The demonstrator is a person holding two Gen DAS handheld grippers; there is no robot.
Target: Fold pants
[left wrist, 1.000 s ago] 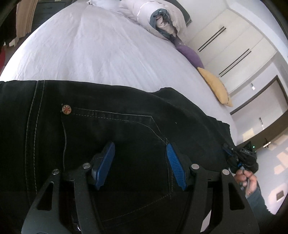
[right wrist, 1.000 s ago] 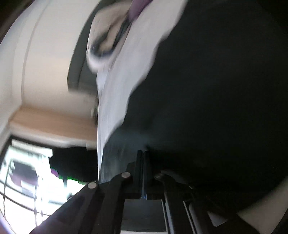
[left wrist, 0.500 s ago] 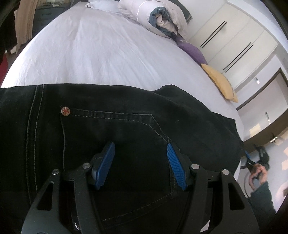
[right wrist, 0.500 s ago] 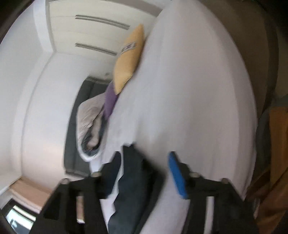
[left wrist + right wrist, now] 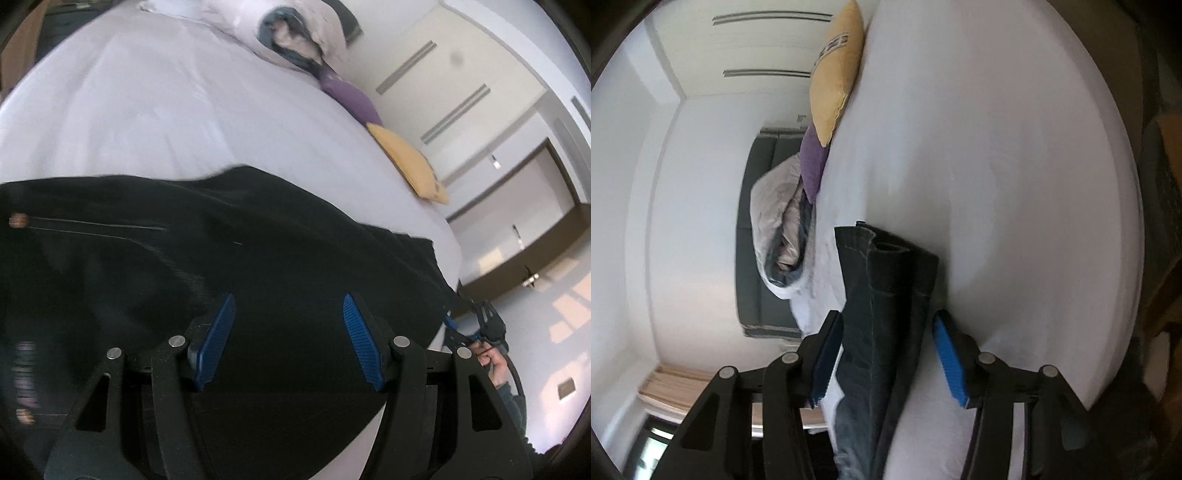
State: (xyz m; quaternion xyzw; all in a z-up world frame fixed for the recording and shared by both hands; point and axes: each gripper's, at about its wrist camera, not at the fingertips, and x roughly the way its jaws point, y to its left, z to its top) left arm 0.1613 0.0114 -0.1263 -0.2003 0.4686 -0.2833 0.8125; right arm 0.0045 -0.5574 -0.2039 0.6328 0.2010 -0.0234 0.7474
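Both tools were spread, the left tool (image 5: 288,339) over the black jeans (image 5: 258,258), the right tool (image 5: 886,354) straddling their hem, likely poised to pinch for the next fold.

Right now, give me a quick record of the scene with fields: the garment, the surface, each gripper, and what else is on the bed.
garment: black jeans spread on the bed, leg hems toward the right gripper
surface: white bed sheet
left gripper: jaws open, over the jeans
right gripper: jaws open, straddling the leg ends, not clamped
other items: yellow pillow, purple pillow, rolled duvet
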